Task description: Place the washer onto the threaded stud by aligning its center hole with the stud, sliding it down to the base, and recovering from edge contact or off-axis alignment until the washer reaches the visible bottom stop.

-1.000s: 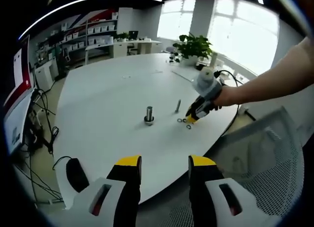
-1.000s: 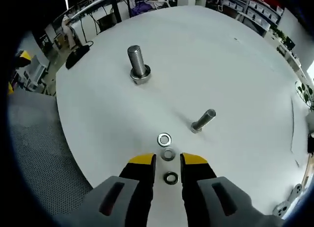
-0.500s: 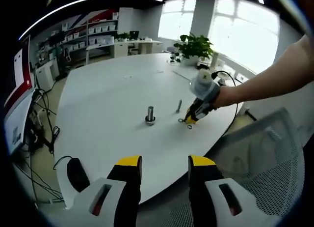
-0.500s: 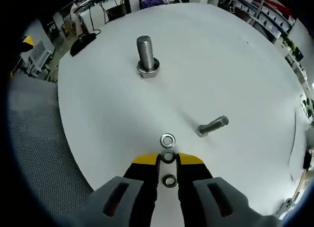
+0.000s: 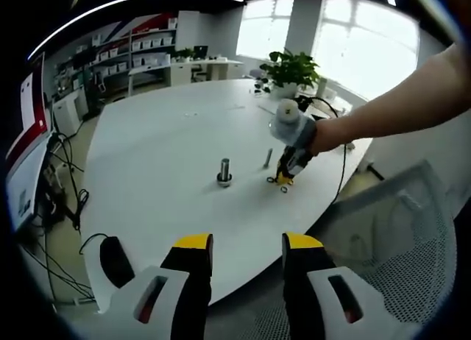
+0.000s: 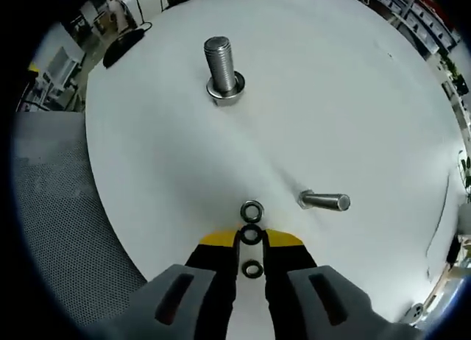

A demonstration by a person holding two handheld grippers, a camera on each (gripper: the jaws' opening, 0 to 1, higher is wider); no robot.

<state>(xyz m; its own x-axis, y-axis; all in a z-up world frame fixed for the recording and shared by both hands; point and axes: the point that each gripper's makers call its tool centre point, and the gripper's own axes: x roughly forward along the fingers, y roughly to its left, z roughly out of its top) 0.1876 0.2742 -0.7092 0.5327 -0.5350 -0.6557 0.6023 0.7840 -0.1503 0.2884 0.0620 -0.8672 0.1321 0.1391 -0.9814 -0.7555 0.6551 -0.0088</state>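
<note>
The right gripper (image 6: 251, 238) is sitting down at the table (image 6: 353, 97), jaws pinched almost together around a washer (image 6: 251, 235) at the yellow tips. It looks gripped, but whether it's lifted off the surface I can't tell. A second washer (image 6: 252, 210) is lying just past the tips, nearly touching the first one, and a third (image 6: 252, 268) is lying further back between the jaws. The stud (image 6: 223, 71) is standing upright on its wide base well beyond the washers, toward the far left, with nothing on it. A bolt (image 6: 325, 201) is lying on its side off to the right, near the washers but not touching them.

From the left gripper view, the left gripper (image 5: 247, 244) is hanging back off the near edge of the table, jaws wide apart and holding nothing. Across the table a person's arm (image 5: 397, 104) is reaching in from the right with the right gripper (image 5: 285, 176) pointed down at the washers, just right of the stud (image 5: 224, 171). A black mouse (image 5: 116, 260) is lying on the near left corner, and a potted plant (image 5: 291, 69) is sitting at the far side.
</note>
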